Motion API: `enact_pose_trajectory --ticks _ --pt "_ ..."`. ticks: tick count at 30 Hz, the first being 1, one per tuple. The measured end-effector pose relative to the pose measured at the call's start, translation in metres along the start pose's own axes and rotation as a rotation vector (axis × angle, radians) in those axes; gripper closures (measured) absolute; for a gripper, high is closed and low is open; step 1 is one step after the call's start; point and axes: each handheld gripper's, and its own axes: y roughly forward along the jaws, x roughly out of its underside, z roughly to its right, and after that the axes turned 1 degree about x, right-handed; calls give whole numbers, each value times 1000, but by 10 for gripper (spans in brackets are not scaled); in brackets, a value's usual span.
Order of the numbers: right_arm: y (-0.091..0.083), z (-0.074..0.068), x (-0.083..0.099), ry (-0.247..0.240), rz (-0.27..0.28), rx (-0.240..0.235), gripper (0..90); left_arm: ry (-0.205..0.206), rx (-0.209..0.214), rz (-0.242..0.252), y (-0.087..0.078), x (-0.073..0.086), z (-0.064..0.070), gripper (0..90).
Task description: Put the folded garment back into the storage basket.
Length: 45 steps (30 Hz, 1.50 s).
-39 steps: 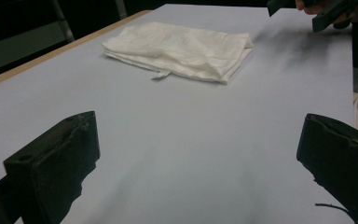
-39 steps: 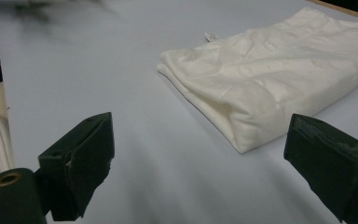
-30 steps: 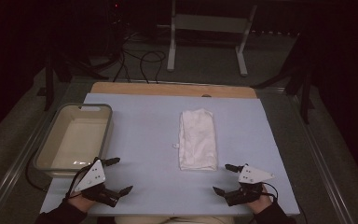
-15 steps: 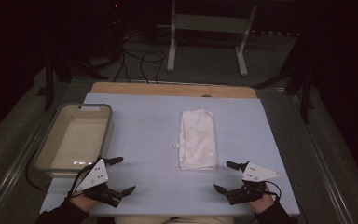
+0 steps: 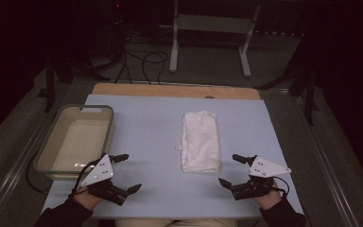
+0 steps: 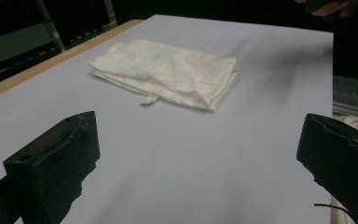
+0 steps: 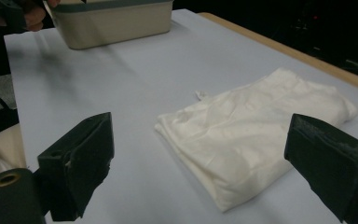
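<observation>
Surroundings: dark room is surrounding a table covered in pale blue sheeting, with a wooden strip showing along its far edge; cables and a metal stand are lying on the floor beyond.
Writing: no brand, label or lettering is showing legibly anywhere.
Container: beige tub with a grey rim is sitting at the table's left side, nothing visible inside it.
Cloth: folded white cloth is lying flat near the table's middle, a small tag sticking out from its left edge, well apart from the tub.
Left gripper: hovering at the near left edge just beside the tub, jaws standing wide apart, holding nothing.
Right gripper: hovering near the cloth's near right corner, jaws spread wide, not touching the cloth.
</observation>
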Motion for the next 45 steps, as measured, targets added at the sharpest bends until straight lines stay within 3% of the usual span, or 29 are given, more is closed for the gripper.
enact_pose_trajectory --ticks 12,14,23,27,34,45 --pt "-5 16 -28 -12 50 45 81 7 5 -5 5 -21 -6 1" --pt "-5 18 -31 -15 49 55 81 23 3 -7 6 -24 -7 1" --pt "1 30 -42 -14 56 72 81 21 16 -12 14 -39 -15 1" --pt "6 37 -47 -11 59 93 81 14 23 -16 19 -46 -19 1" --pt "19 45 -53 0 62 83 82 10 41 -22 33 -57 -21 1" --pt "34 62 -58 34 61 99 82 10 71 -28 55 -64 -17 1"
